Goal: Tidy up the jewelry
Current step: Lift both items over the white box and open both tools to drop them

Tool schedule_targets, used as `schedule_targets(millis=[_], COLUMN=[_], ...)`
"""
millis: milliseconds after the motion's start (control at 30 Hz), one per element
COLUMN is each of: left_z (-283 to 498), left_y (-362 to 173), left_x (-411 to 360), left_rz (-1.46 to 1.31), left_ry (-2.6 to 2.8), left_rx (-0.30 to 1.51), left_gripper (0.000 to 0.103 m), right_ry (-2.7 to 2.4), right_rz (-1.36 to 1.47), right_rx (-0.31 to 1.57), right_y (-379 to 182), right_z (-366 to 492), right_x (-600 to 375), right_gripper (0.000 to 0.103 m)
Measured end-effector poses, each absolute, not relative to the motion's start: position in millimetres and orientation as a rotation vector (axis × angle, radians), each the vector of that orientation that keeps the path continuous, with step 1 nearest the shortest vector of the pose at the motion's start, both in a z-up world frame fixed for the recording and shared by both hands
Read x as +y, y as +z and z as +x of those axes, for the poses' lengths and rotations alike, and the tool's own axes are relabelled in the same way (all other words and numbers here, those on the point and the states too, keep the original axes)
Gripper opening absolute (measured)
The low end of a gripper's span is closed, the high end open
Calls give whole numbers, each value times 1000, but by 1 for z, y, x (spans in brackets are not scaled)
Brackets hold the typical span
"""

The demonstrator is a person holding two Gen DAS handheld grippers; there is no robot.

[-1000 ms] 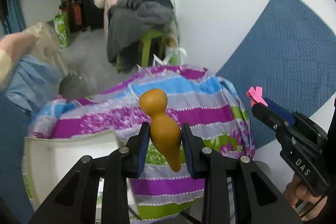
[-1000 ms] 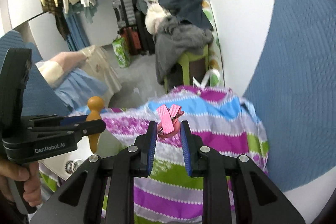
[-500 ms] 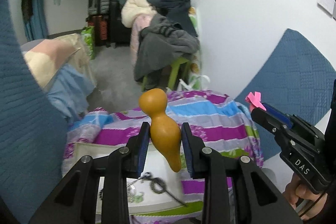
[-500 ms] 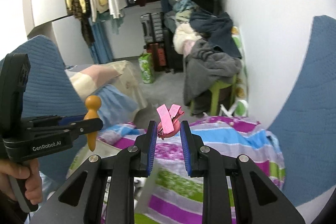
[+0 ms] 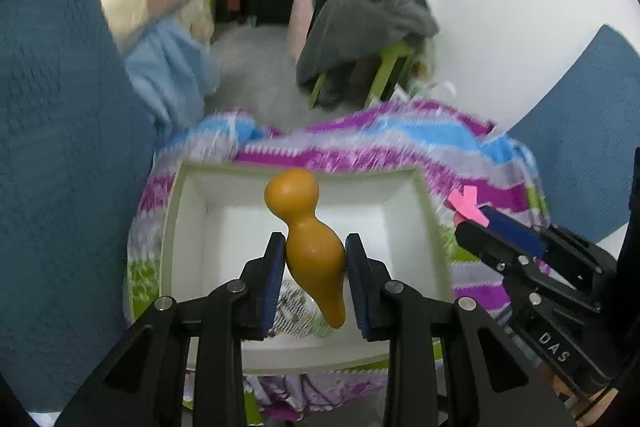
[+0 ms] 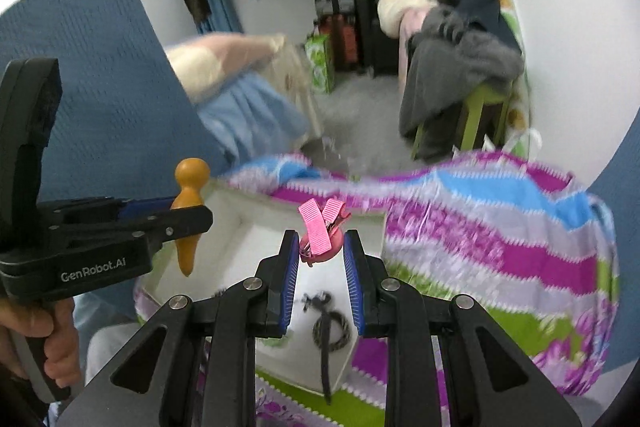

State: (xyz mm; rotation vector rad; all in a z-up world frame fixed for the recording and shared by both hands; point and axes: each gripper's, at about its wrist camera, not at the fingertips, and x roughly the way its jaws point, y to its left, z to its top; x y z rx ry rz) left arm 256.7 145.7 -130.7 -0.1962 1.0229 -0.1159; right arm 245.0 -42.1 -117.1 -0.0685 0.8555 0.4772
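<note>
The orange gourd pendant (image 5: 308,243), pinched in the left tool (image 5: 316,279) above the white box (image 5: 424,211), could slip off its taper, as could the pink hair clip (image 6: 320,235) nipped by the right tool (image 6: 320,279) over the striped cloth (image 6: 480,227).

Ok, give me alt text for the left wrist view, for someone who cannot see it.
The left gripper clamps an orange gourd-shaped wooden piece above an open white square box that rests on a striped purple, blue and green cloth. At right, the right gripper holds a pink ribbon hair clip.
</note>
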Motion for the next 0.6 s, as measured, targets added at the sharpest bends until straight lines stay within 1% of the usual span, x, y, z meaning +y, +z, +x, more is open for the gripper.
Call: schedule_targets(millis=[200,400,433,467,500,533,600], left_z=[252,252,251,252,253,253,253], left_y=[-167,-174,-171,-167,-163,-158,-142], left_x=[148,147,147,147,148,148,149], left_rz=[-215,-235,-239,-247,-260,-266,-271], left_ry=[-124,-103,-99,-99,-102,-102,-104], left_rx=[1085,1105,1096,1091,1086,1079,1040], left_gripper=[30,32,32,33,38,48,59], right_ry=[473,476,477,478,481,488,495], right_rz=[-76,-91,-88,-84,-80,-77,-76], right_rx=[930,955,956,953,946,937,916], right_y=[-152,-162,-162,-160,-157,-152,-142], right_z=[244,243,243,243,244,243,244], right_x=[-39,-40,-41,-43,-44,-46,-48], right_gripper=[20,22,24,31,34,34,37])
